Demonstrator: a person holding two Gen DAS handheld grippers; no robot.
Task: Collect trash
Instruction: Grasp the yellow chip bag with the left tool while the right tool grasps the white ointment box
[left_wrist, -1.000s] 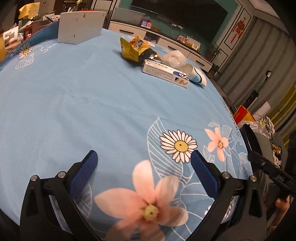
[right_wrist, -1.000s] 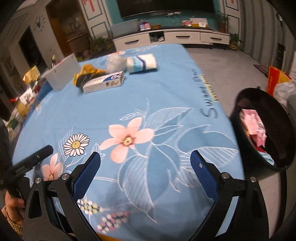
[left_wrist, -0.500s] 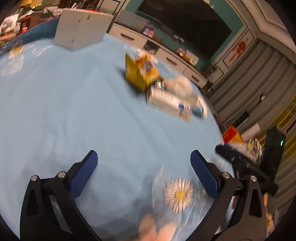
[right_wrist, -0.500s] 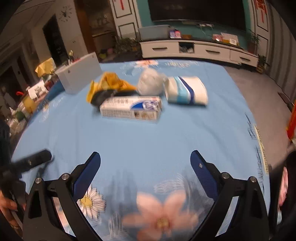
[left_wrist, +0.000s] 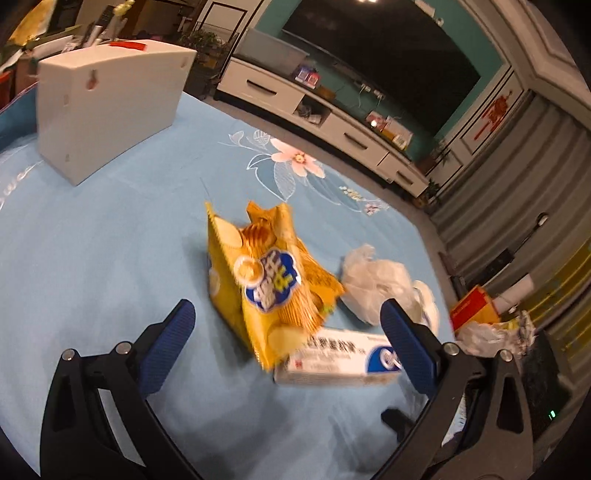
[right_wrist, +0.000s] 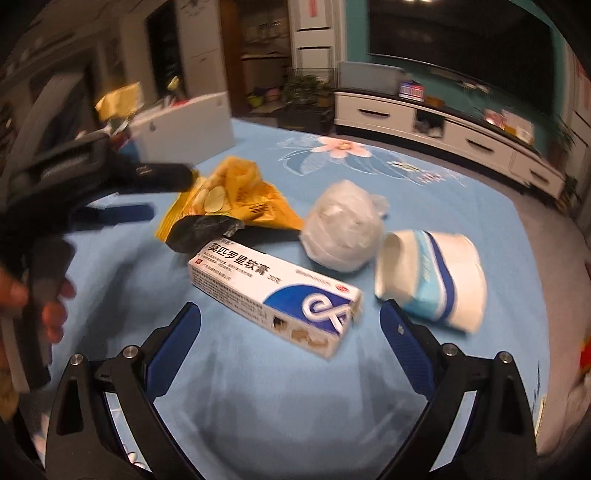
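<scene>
A blue floral tablecloth (right_wrist: 461, 229) carries the trash in a cluster, with a white case (left_wrist: 107, 99) at ten o'clock. The yellow chip bag (left_wrist: 266, 280) lies between the left gripper (left_wrist: 288, 343)'s spread fingers; the white ointment box (right_wrist: 273, 291) lies between the right gripper (right_wrist: 290, 336)'s, equally spread. A wadded plastic bag (right_wrist: 343, 225) and crushed cup (right_wrist: 432, 277) lie at two o'clock

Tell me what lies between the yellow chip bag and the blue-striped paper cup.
A crumpled white plastic bag lies between chip bag and cup, in the right wrist view.
</scene>
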